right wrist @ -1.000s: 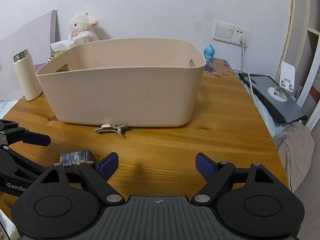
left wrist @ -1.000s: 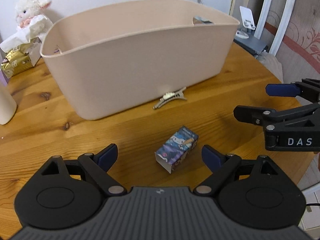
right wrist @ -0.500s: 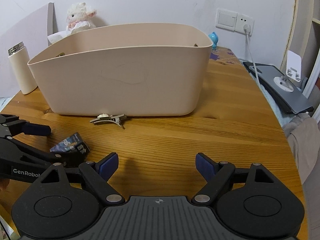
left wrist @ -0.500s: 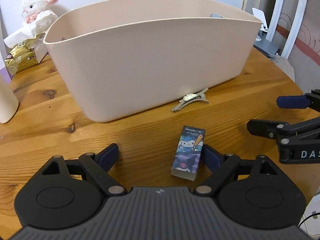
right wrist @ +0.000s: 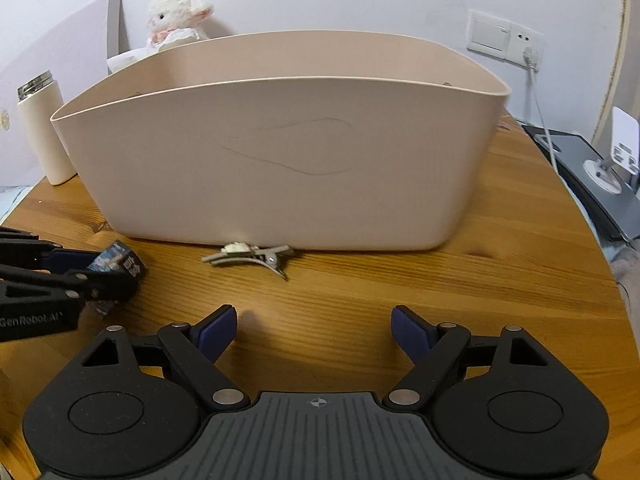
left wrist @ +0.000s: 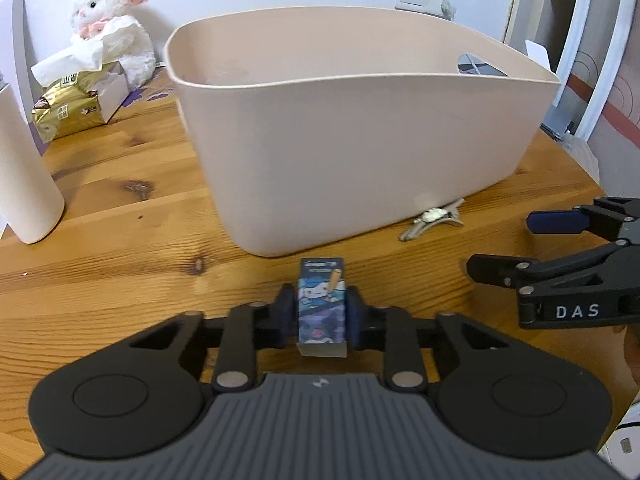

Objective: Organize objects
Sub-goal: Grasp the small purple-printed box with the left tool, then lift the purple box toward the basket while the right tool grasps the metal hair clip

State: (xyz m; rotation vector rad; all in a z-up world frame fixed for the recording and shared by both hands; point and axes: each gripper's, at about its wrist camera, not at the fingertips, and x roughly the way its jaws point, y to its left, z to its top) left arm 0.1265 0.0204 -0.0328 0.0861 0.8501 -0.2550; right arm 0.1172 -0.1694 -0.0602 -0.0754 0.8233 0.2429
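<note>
A small cartoon-printed box (left wrist: 322,306) stands upright between the blue pads of my left gripper (left wrist: 320,314), which is shut on it just in front of the beige plastic tub (left wrist: 360,152). From the right wrist view the same box (right wrist: 118,263) shows at the left, held by the left gripper (right wrist: 92,270). A silver hair clip (right wrist: 252,256) lies on the wood against the tub's (right wrist: 280,160) front wall. My right gripper (right wrist: 312,332) is open over bare tabletop, nothing between its fingers; it also appears at the right of the left wrist view (left wrist: 516,246).
A white plush lamb (left wrist: 112,36) and a tissue pack (left wrist: 76,100) sit at the back left. A white bottle (right wrist: 44,128) stands left of the tub. A grey device with a phone stand (right wrist: 600,168) lies beyond the round table's right edge.
My left gripper has closed on the printed box, which was lying loose on the table before. Both grippers have moved closer to the tub.
</note>
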